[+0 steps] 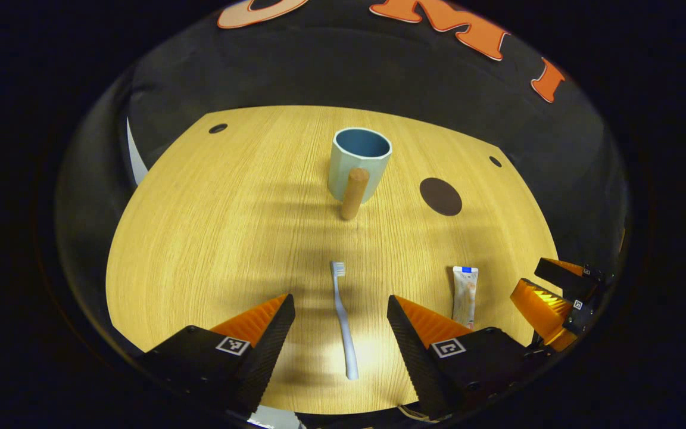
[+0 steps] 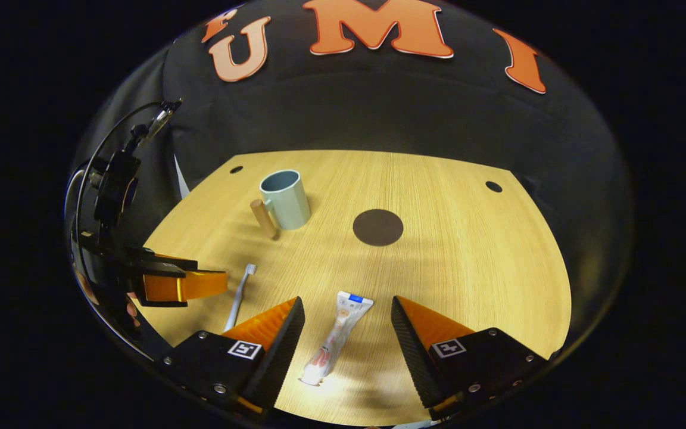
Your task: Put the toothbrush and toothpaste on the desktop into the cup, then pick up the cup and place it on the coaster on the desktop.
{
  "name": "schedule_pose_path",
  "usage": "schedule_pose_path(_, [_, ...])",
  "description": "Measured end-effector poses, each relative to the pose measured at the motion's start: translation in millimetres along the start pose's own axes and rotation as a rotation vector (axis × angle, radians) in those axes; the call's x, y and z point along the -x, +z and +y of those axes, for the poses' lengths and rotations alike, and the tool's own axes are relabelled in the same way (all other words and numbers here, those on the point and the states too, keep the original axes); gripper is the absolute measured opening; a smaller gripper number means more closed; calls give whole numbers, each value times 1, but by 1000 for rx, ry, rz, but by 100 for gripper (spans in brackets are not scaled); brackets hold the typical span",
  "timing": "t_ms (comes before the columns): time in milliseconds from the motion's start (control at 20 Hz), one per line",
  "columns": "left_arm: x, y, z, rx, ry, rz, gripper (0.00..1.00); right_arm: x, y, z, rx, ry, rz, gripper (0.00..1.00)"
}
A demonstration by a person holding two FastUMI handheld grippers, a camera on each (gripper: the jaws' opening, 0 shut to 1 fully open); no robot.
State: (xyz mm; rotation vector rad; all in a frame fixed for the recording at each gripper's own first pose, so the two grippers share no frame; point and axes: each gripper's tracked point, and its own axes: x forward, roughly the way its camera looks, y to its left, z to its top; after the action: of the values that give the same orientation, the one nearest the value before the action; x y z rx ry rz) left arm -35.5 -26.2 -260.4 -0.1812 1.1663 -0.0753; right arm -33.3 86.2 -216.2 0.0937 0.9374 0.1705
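The left gripper has its jaws wide open around the toothbrush, low on the worktop. The right gripper jaws gape around the toothpaste; the cup stands upper left

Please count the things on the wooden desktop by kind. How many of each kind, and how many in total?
Cup: 1
Toothbrush: 1
Toothpaste tube: 1
Coaster: 1
Total: 4
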Motion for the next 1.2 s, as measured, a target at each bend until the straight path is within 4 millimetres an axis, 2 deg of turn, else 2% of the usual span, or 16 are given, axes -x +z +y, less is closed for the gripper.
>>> schedule_pose_path(150, [-11,-5,0,3,16,49,95,-16,-11,0,2,-18,64,82])
schedule_pose_path(200, [-15,-6,4,7,31,66,95,-23,-17,2,-1,-16,89,75])
schedule_pose_path(250, [-21,-16,3,22,42,119,90,-31,-24,6,-7,-3,120,78])
schedule_pose_path(350, [-32,-23,5,31,56,161,82,-45,-42,6,-14,-3,179,78])
schedule_pose_path(600, [-55,-33,15,38,90,207,84,-62,-61,8,-22,0,218,77])
schedule_pose_path(700, [-58,-37,17,48,114,217,80,-67,-66,7,-30,-2,228,77])
schedule_pose_path(750, [-63,-42,17,56,120,217,76,-70,-67,6,-33,-10,232,77])
schedule_pose_path(800, [-62,-43,19,64,125,215,71,-73,-69,8,-41,-7,235,72])
schedule_pose_path(850, [-63,-40,22,70,129,206,58,-75,-70,12,-51,12,239,68])
schedule_pose_path(900, [-62,-32,22,78,125,180,54,-75,-68,11,-67,11,224,57])
schedule_pose_path(1000, [-62,-30,24,94,121,168,41,-77,-68,16,-101,37,218,40])
schedule_pose_path(1050, [-60,-32,24,100,128,170,26,-76,-66,14,-104,34,211,33])
schedule_pose_path(1100, [-58,-27,22,108,127,160,20,-78,-65,16,-100,40,200,25])
schedule_pose_path(1150, [-57,-25,22,107,125,161,15,-79,-65,17,-95,45,194,19])
schedule_pose_path(1200, [-56,-20,23,114,133,143,14,-77,-65,17,-100,50,183,21])
